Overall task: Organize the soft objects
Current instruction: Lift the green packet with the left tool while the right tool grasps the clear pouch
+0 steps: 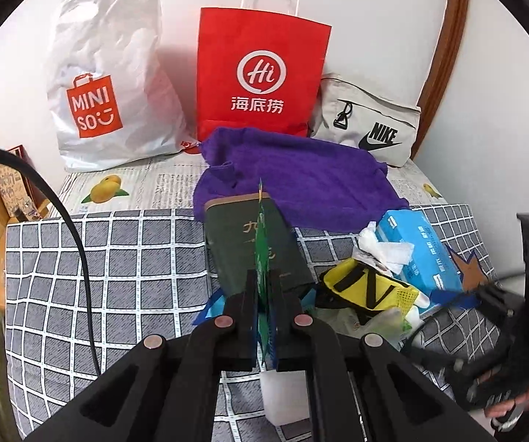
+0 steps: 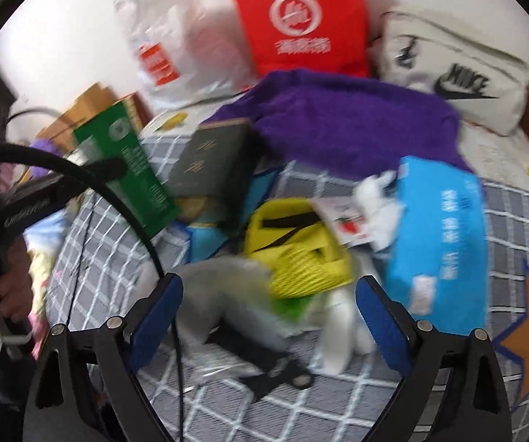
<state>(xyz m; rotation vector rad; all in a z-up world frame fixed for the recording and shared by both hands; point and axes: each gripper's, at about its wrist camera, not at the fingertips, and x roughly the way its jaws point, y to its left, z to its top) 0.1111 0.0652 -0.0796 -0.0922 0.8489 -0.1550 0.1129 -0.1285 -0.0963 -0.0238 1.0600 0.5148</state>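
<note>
Open checked bedcover (image 1: 117,276) on the left side of the left wrist view: free passage there, crossed only by 1 black cable (image 1: 69,217). Centre blocked by a dark green book (image 1: 253,246) lying against the purple towel (image 1: 301,180). Right side crowded: yellow pouch (image 1: 371,287) and blue tissue pack (image 1: 422,250), touching. 3 bags line the back wall: white plastic bag (image 1: 113,73), red paper bag (image 1: 260,73), grey pouch (image 1: 371,125).

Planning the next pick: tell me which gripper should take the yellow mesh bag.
Right. Its gripper is open, jaws straddling the pile just below the yellow mesh bag. The left gripper is shut on a green packet.
</note>
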